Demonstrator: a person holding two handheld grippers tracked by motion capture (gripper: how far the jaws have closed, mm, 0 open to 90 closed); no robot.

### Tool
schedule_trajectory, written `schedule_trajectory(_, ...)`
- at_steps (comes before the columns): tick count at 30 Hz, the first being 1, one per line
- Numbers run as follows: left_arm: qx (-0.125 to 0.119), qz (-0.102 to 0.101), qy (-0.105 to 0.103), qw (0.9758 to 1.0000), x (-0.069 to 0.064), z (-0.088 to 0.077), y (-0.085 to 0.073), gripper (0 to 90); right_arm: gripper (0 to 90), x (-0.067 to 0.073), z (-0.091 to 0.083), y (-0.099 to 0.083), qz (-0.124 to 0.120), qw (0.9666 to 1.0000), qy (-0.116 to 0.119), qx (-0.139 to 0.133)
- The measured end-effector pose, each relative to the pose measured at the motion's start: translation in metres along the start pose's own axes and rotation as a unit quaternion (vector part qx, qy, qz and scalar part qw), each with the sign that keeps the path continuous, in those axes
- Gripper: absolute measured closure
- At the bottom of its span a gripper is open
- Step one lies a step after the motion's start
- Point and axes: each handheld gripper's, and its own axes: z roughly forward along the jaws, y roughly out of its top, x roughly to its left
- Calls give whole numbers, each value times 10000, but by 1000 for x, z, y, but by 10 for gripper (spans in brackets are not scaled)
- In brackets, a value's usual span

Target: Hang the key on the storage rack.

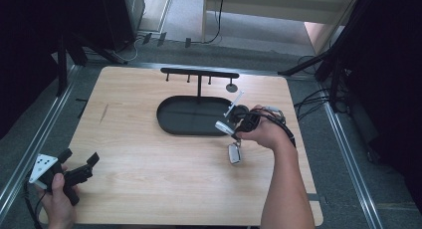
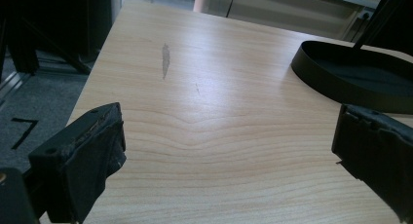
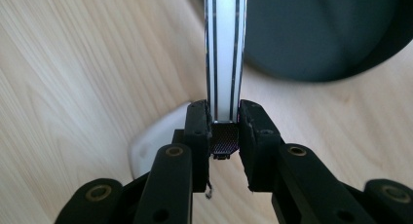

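- A white strap (image 3: 224, 53) with dark lines along its edges is pinched between the pressed-in jaws of the right gripper (image 3: 224, 118); the right gripper view shows it running straight up from the jaw tips, over the wood and toward the dark tray (image 3: 321, 34).
- In the high view that strap (image 1: 234, 104) is a thin pale strip rising above the right hand (image 1: 266, 132), beside the tray's right end, right of the tabletop's middle.
- A small silvery object (image 1: 234, 153) lies on the wood just nearer the front edge; what it is cannot be told.
- The oval black tray (image 1: 191, 115) sits toward the far edge, a black rack (image 1: 199, 72) with pegs standing behind it.
- The left gripper (image 1: 79, 162) hovers at the front left corner, jaws spread wide.
- The left gripper view shows bare wooden tabletop (image 2: 204, 131) between those jaws, a dark scuff (image 2: 165, 60), and the tray's wall (image 2: 336, 83) at right.
- The left half and front of the tabletop lie open.
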Motion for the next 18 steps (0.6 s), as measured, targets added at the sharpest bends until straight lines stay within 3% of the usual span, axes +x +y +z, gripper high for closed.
schedule_trajectory(4,2,-6,-6,10000,0,0,0,0,756,-2,-8,3,156,9986,157,-476)
schedule_trajectory(5,7,-13,-7,10000,0,0,0,0,757,-3,-12,5,231,9965,265,-756)
schedule_trajectory(6,7,-13,-7,10000,0,0,0,0,757,-3,-12,5,231,9965,265,-756)
schedule_trajectory(7,4,-21,-10,10000,0,0,0,0,756,-4,-16,7,297,9934,365,-1047)
schedule_trajectory(8,5,-20,-11,10000,0,0,0,0,756,-4,-16,7,297,9934,365,-1047)
schedule_trajectory(10,1,-23,-10,10000,0,0,0,0,757,-5,-21,8,371,9896,446,-1319)
schedule_trajectory(12,-2,-23,-14,10000,0,0,0,0,757,-6,-27,10,503,9827,420,-1729)
schedule_trajectory(13,-2,-23,-14,10000,0,0,0,0,757,-6,-27,10,503,9827,420,-1729)
schedule_trajectory(14,-1,-22,-14,10000,0,0,0,0,757,-7,-29,10,543,9795,441,-1888)
schedule_trajectory(15,0,-22,-13,10000,0,0,0,0,757,-9,-34,10,632,9714,488,-2234)
schedule_trajectory(17,0,-22,-14,10000,0,0,0,0,757,-11,-37,11,688,9651,548,-2467)
schedule_trajectory(18,0,-22,-14,10000,0,0,0,0,757,-11,-37,11,688,9651,548,-2467)
